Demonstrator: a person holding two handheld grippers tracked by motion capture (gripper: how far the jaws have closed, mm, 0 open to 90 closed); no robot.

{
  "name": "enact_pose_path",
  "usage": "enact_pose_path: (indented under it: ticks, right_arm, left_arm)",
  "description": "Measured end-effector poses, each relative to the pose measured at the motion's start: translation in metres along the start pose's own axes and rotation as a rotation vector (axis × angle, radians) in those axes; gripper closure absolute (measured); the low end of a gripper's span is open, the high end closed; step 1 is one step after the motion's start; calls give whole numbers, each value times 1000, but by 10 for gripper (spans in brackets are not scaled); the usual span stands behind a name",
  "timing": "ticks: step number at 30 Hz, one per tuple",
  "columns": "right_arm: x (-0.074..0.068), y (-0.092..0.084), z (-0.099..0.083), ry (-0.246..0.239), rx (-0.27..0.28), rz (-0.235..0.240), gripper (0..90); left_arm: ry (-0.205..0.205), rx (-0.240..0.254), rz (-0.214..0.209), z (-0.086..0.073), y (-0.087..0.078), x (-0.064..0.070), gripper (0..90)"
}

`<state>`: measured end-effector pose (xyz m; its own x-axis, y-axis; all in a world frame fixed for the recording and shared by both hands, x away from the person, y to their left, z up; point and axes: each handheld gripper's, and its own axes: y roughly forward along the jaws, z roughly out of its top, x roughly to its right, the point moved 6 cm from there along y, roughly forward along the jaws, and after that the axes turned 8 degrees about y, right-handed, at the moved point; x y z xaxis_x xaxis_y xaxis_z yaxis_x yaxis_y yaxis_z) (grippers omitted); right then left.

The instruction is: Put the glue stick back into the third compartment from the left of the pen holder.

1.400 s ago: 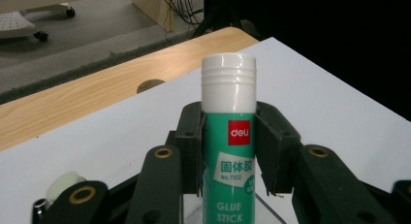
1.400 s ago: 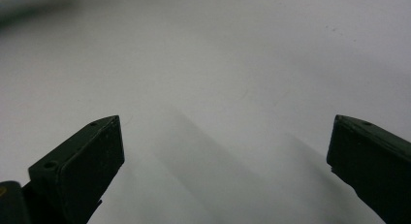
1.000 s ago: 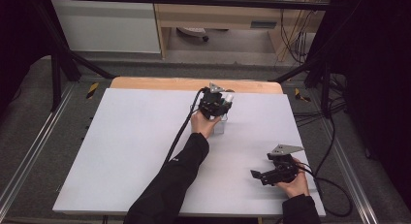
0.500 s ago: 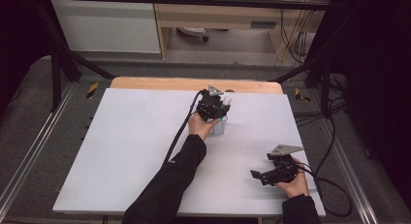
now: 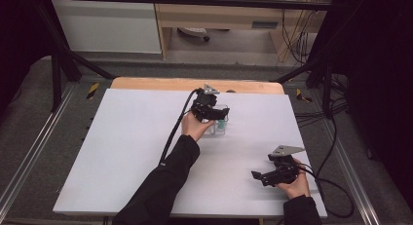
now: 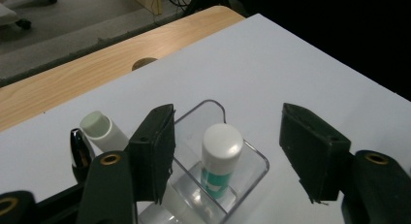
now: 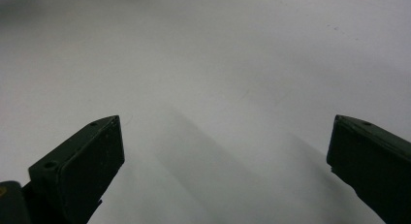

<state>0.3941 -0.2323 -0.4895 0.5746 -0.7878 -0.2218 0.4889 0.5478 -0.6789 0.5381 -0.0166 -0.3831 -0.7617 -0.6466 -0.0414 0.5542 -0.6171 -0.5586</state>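
Observation:
A clear plastic organiser stands on the white table near its far edge. A white-capped teal tube stands upright in one compartment. My left gripper hovers over it with its jaws on either side of the tube, apart from it. The jaws have just been opening and are open. A pale-capped tube and a glossy black item sit behind the left jaw. My right gripper rests low at the near right, open over bare table.
A wooden strip with a round hole borders the table's far side. Black cables trail from both grippers. Metal frame rails run along the table's sides, and cupboards stand beyond.
The left gripper has opened its jaws and drawn back a little from the organiser, leaving the white-capped tube standing in it. The right gripper has stayed put.

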Motion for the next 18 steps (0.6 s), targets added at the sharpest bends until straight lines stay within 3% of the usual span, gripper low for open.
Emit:
enact_pose_path:
  ticks: [8,18]
  right_arm:
    - [0,0,0,0,3,-2,4]
    - [0,1,1,15,12,-6,4]
  left_arm:
    - [19,-7,-16,-10,-24,-1,312]
    - [47,-47,-1,-41,-57,-6,167]
